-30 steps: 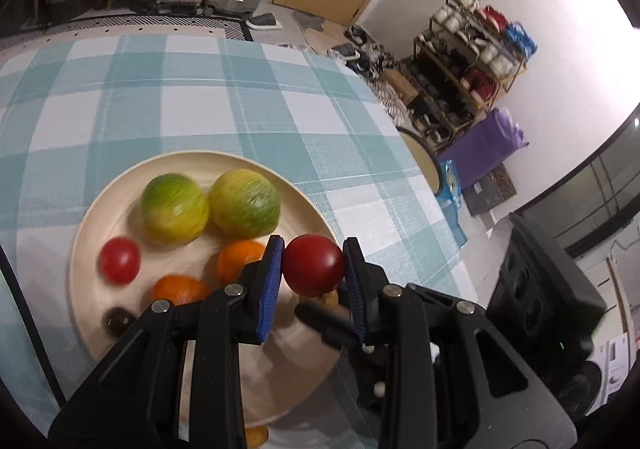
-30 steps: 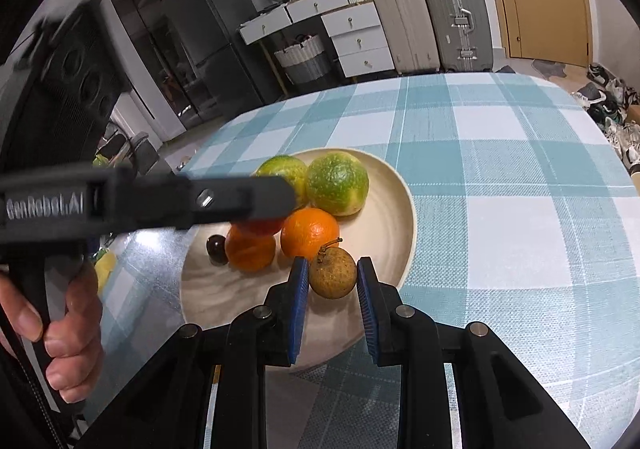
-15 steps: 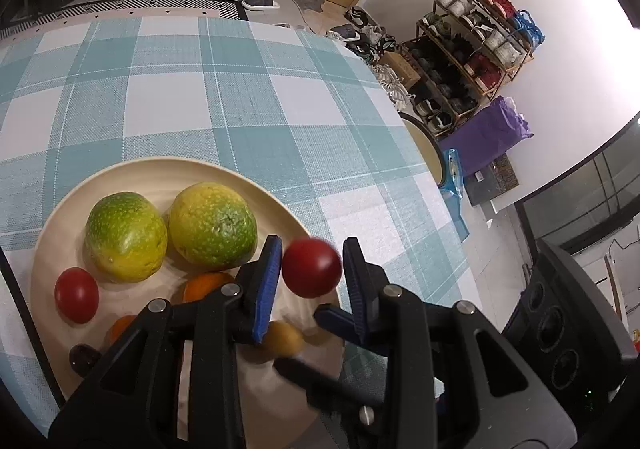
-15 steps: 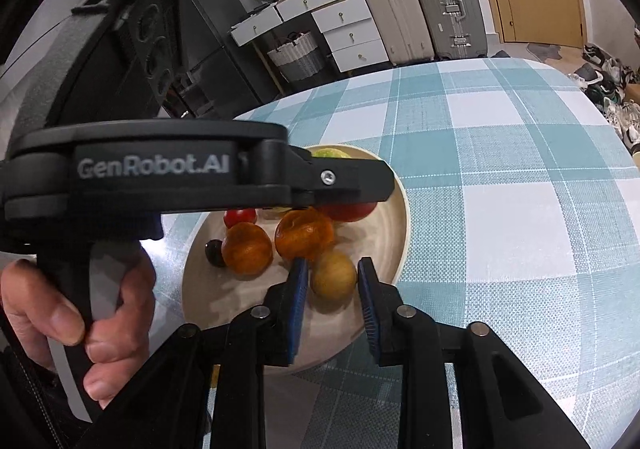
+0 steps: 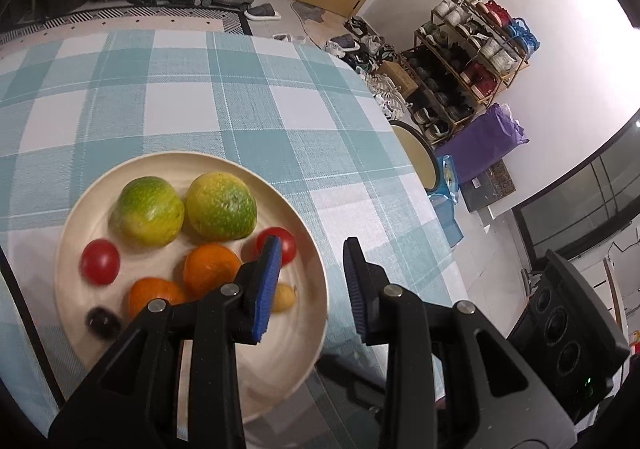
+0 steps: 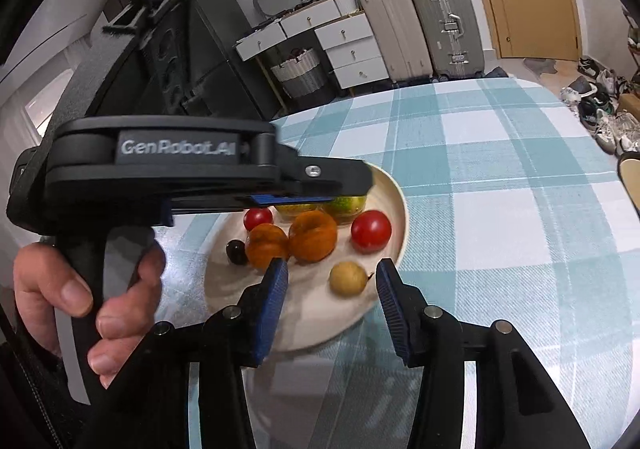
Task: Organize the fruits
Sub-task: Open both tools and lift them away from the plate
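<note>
Fruits lie together on a round, cream, smooth plate [image 5: 280,369] that sits on a woven teal-and-white checked tablecloth [image 5: 240,97]. Two large, dimpled, green-yellow citrus fruits [image 5: 148,215] [image 5: 221,206] sit side by side at the far side of the plate. Nearer are two glossy oranges [image 5: 212,269] [image 5: 154,295], which the right wrist view shows touching each other. A smooth red tomato [image 5: 100,261] lies at the left, a small dark round fruit [image 5: 103,323] near the rim, and a small tan round fruit [image 5: 284,297] with a short stem toward the near right.

A second ago the left gripper [image 5: 312,245] clamped a second red tomato [image 5: 286,243] between its blue ribbed pads. That tomato now lies on the plate beside the right-hand citrus fruit, and the jaws stand apart with nothing between them. The right gripper [image 6: 332,265] was narrow around the tan fruit. Its jaws have just been opening, and the fruit rests on the plate between the fingertips, clear of both pads.

A hand [image 6: 80,289] grips the left gripper's handle, and in the right wrist view that tool hangs over the far part of the plate, hiding most of the citrus fruits. The near half of the plate is bare. Open cloth lies beyond the plate and to its right, as far as the table's curved edge.
</note>
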### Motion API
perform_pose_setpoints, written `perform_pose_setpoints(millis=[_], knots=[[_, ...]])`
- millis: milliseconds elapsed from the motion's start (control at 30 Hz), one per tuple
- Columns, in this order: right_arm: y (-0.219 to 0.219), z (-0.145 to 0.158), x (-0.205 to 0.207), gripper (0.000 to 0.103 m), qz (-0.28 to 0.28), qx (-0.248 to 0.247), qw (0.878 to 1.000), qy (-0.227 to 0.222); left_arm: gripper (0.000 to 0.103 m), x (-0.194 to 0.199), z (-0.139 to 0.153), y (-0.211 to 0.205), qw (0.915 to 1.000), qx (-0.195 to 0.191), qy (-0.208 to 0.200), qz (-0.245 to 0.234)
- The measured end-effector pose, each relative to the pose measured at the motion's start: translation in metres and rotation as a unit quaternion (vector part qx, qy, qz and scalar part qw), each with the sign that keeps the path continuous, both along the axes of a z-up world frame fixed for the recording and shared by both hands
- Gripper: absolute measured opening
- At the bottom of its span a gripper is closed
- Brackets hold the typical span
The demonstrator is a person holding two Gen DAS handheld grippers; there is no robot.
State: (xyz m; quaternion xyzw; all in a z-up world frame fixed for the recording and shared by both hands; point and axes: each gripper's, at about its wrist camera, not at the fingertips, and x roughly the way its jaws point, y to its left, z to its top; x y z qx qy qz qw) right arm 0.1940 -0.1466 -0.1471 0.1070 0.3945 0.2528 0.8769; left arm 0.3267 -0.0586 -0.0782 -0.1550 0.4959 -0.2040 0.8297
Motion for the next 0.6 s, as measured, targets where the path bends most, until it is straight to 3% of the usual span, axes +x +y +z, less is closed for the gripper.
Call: perform_pose_setpoints(millis=[167, 600], knots=[[-0.006, 0.011, -0.015, 0.049, -0.012, 0.001, 1.0, -0.01, 0.028, -0.03, 0.019, 0.008, 0.9996, 0.014, -0.022, 0.011], [-0.01, 0.042, -0.064, 0.081, -0.029, -0.003, 0.998, -0.047, 0.028, -0.123, 0.051, 0.035, 0.9937, 0.078, -0.058, 0.056]])
